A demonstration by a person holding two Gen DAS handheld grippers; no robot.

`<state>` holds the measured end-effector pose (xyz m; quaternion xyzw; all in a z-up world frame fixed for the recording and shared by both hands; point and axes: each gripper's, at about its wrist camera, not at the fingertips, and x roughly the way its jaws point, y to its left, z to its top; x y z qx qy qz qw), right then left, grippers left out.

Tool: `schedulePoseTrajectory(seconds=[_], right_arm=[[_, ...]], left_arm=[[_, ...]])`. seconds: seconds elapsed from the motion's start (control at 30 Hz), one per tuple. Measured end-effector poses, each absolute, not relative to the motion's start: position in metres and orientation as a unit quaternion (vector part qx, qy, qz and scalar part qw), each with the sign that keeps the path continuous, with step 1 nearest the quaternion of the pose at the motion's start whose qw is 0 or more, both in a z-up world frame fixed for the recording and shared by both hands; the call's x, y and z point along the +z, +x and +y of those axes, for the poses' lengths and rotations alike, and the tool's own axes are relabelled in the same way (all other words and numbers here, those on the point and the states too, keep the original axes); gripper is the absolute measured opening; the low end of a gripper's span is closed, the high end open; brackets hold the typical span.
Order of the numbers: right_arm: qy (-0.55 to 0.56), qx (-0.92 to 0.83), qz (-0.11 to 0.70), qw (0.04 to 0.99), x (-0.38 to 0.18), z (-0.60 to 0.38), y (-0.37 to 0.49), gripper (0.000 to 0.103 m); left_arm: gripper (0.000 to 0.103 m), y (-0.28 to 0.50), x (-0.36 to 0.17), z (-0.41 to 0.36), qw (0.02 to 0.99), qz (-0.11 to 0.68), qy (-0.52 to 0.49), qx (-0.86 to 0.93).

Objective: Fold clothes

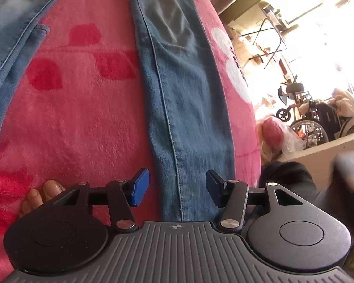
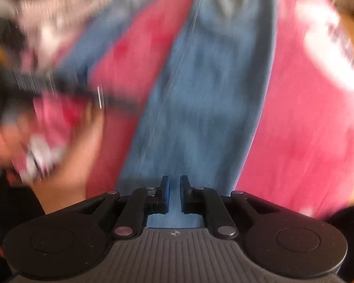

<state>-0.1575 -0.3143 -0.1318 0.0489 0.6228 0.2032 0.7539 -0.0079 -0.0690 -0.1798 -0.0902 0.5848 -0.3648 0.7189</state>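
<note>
Pink blanket (image 1: 87,118) underlies jeans (image 1: 188,108); left hand-held gripper (image 1: 177,187) angled down, spread, right hand-held gripper (image 2: 174,193) nearly pressed together.

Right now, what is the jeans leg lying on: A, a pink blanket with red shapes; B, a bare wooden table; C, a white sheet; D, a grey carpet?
A: the jeans leg stretches across a pink blanket with red shapes, seen on both sides of the denim.

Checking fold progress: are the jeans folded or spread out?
Spread out: the jeans lie flat on the pink blanket, both legs apart, no fold visible.
</note>
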Motion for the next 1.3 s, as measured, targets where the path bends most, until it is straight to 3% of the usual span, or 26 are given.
schedulePoseTrajectory(seconds=[0.17,0.23,0.37,0.6,0.8,1.03,1.13,1.3], right_arm=[[0.091,0.238,0.692,0.675,-0.146,-0.320,-0.203,0.009],[0.087,0.235,0.690,0.679,-0.137,-0.322,-0.201,0.009],[0.064,0.233,0.612,0.753,-0.107,-0.315,-0.174,0.009],[0.070,0.299,0.672,0.674,-0.141,-0.303,-0.198,0.009],[0.093,0.203,0.578,0.785,-0.097,-0.346,-0.130,0.009],[0.042,0.188,0.577,0.794,-0.131,-0.329,-0.126,0.009],[0.032,0.201,0.594,0.778,-0.115,-0.330,-0.126,0.009],[0.076,0.173,0.507,0.841,-0.095,-0.344,-0.071,0.009]], left_arm=[[0.053,-0.006,-0.184,-0.069,0.712,0.593,-0.097,-0.362],[0.053,-0.007,-0.185,-0.072,0.711,0.594,-0.093,-0.365],[0.053,-0.010,-0.180,-0.077,0.717,0.586,-0.080,-0.369],[0.053,-0.005,-0.179,-0.080,0.728,0.575,-0.078,-0.364],[0.053,0.003,-0.180,-0.100,0.748,0.551,-0.046,-0.366],[0.053,-0.012,-0.192,-0.120,0.759,0.536,0.104,-0.355],[0.053,-0.015,-0.185,-0.118,0.763,0.526,0.103,-0.361],[0.053,-0.018,-0.177,-0.119,0.771,0.505,0.106,-0.375]])
